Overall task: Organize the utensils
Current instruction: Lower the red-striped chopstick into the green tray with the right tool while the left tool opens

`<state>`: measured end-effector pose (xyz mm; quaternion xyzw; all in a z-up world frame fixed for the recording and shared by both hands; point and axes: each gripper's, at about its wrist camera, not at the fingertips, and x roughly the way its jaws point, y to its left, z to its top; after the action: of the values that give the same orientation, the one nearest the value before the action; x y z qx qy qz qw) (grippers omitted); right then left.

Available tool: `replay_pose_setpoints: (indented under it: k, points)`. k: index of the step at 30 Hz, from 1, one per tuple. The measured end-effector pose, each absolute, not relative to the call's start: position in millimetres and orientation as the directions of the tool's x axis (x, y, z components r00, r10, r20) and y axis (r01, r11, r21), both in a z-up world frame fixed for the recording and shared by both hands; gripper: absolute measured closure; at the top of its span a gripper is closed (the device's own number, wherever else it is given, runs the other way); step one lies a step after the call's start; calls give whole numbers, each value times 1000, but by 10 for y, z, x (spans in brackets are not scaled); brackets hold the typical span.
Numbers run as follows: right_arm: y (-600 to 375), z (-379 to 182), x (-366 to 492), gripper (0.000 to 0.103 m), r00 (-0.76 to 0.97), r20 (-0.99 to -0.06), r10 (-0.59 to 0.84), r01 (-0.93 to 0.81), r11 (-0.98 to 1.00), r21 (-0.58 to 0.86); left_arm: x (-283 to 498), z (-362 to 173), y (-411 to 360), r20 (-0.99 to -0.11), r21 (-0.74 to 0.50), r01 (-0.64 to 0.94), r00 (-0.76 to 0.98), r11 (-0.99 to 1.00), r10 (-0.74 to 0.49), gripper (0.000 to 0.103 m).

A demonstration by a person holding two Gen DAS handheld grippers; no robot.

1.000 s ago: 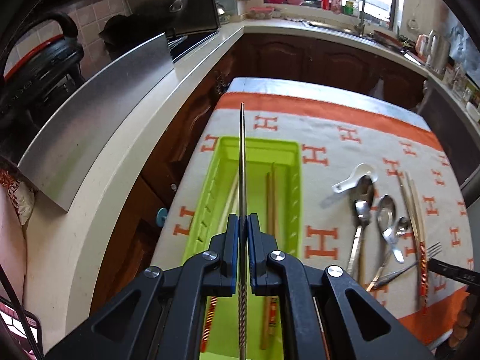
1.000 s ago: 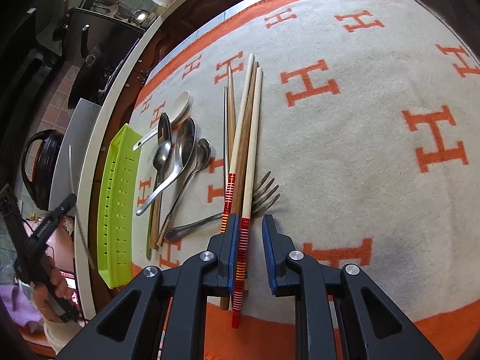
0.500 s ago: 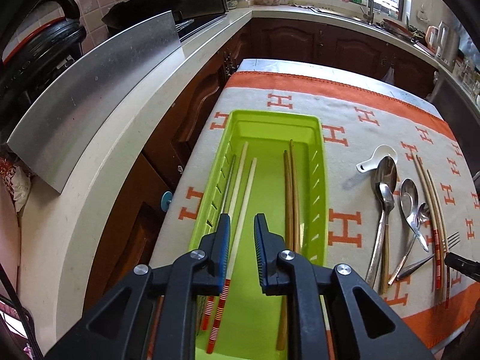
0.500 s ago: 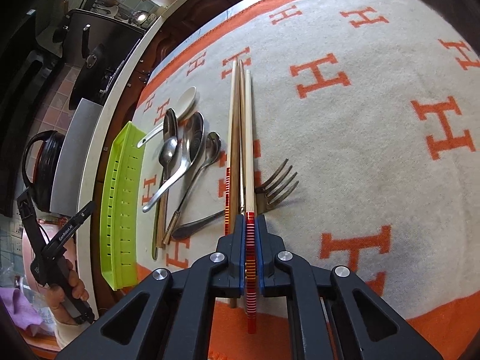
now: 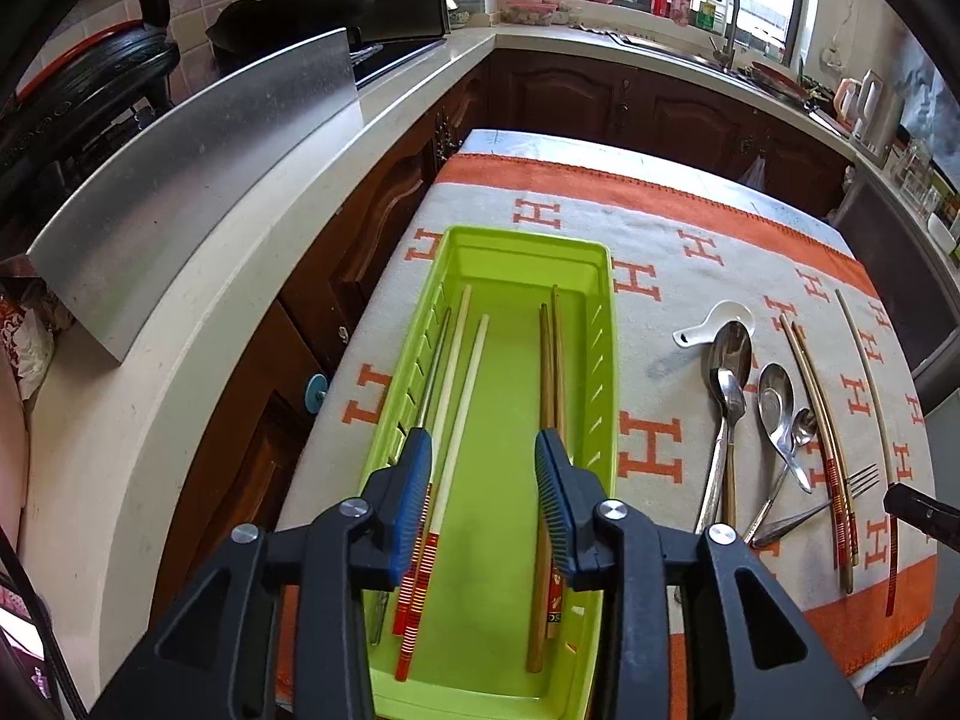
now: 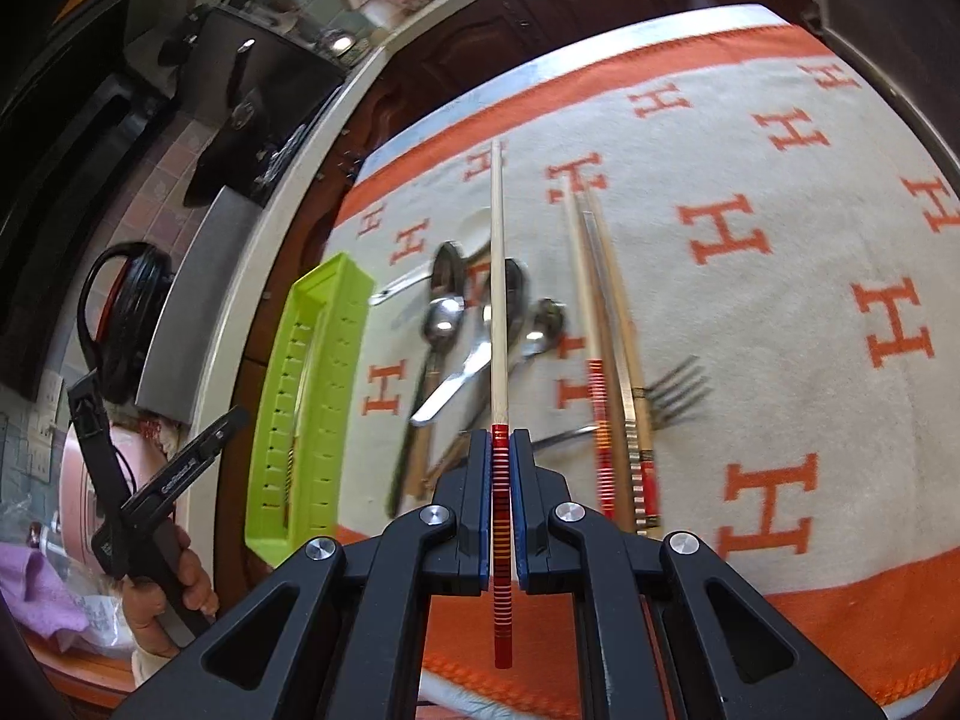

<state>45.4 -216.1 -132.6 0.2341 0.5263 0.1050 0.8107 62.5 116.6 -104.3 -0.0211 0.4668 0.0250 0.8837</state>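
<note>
so, scene: the orange-and-cream cloth fills the middle of both views; your green tray sits lower centre in the left view and at centre left in the right view.
tray contents: two pale chopsticks, a metal one and a brown pair lie lengthwise inside it, toward the left and right walls.
loose utensils: spoons, a fork and three more chopsticks lie on the cloth, just right of frame centre in the right view.
right gripper: clamped tight on the red-banded end of a pale chopstick, which points up the frame, clear of the cloth.
left gripper: jaws apart with nothing between them, over the tray; they have just been opening.
risk, swing: you hold the chopstick near one end, so the long free end can pivot or slip in the pads if you move fast.
risk, snag: judged from the view, its tip passes over the spoons; carry it low and you could knock them about.
risk, tray: come in crosswise and it may bridge the rim or skid out; line it up with the others.
change, left: a second ago you gripped a metal chopstick; it now lies by the left wall.
change, right: your jaws were open around the red-banded end on the cloth; now it is lifted.
</note>
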Motion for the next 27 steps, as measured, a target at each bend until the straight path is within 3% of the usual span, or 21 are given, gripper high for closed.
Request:
replay_pose_setpoints:
  k: [12,22,24,27]
  points:
    - [-528,-924,886,97,325,-834,446,-176,895,410,501,-951,1597,-805,-61,-146,592,987,38,63]
    - [198,-1359,1441,96,204,-880,428,-88,904,419,445,-1047,1783,-808,-72,-172,588,982,44,60]
    - [216,-1478,1478,82,182,-885,430,-67,903,425,447,-1059,1799,-808,-74,-176,587,982,44,55]
    - [257,-1499,1474,76,195,-888,417,-76,909,410,446,-1073,1809,-809,-79,-176,586,981,40,51]
